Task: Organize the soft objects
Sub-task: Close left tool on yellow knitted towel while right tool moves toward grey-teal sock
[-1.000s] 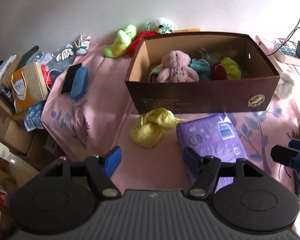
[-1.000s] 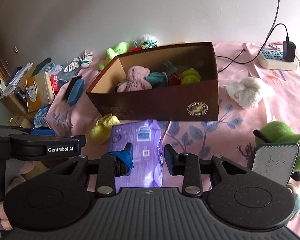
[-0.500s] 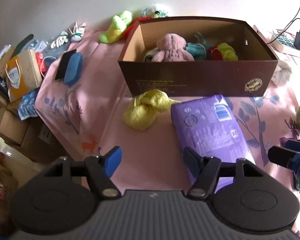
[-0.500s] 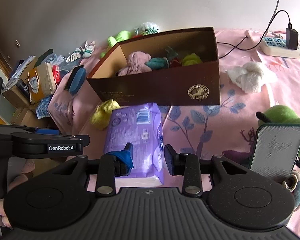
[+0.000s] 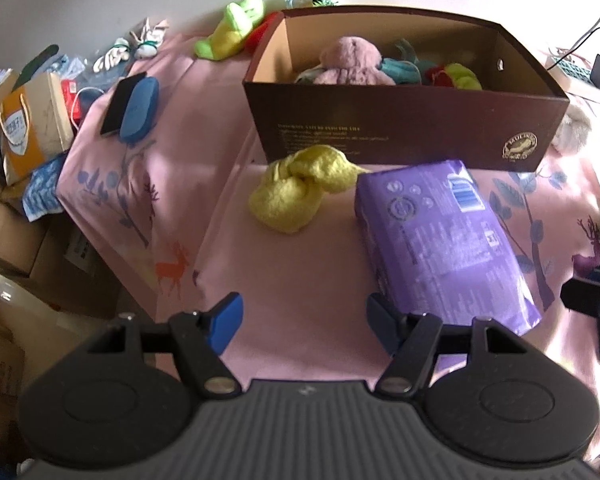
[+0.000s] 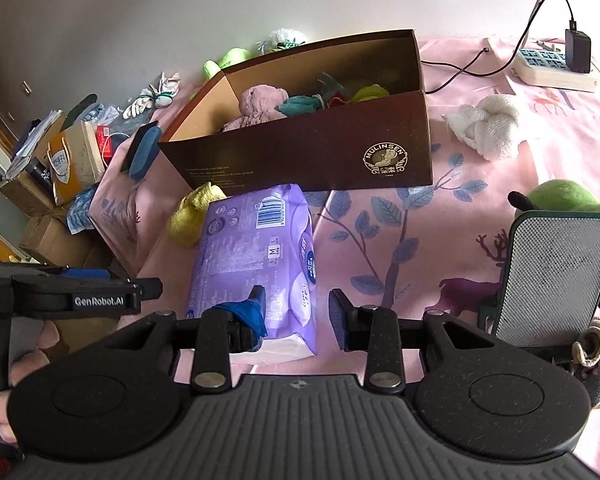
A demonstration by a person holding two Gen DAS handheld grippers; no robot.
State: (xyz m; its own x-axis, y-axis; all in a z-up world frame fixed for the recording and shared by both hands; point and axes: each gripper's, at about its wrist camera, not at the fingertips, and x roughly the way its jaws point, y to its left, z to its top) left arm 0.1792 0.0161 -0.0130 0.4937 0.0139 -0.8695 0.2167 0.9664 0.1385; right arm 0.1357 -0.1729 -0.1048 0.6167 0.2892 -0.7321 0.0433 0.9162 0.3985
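Note:
A brown cardboard box (image 5: 404,128) stands on the pink bedsheet and holds a pink plush (image 5: 352,60) and teal, red and green soft pieces. In front of it lie a yellow knotted cloth (image 5: 300,192) and a purple soft pack (image 5: 440,232). My left gripper (image 5: 304,320) hangs open over bare sheet, nearer than the cloth and left of the pack. My right gripper (image 6: 296,314) hovers over the near end of the purple pack (image 6: 256,252), its jaws a narrow gap apart with nothing pressed between them. A white knotted towel (image 6: 488,124) lies right of the box.
A green plush (image 6: 568,200) and a mesh-faced device (image 6: 556,276) sit at the right. A power strip (image 6: 556,68) with cables lies at the back right. A blue case (image 5: 138,108) lies near the bed's left edge, with bags and cartons (image 5: 32,120) beyond it.
My left gripper has sunk toward the sheet and tipped down; the cloth and pack now look larger and closer. The right gripper has barely moved. Neither gripper's jaws have changed.

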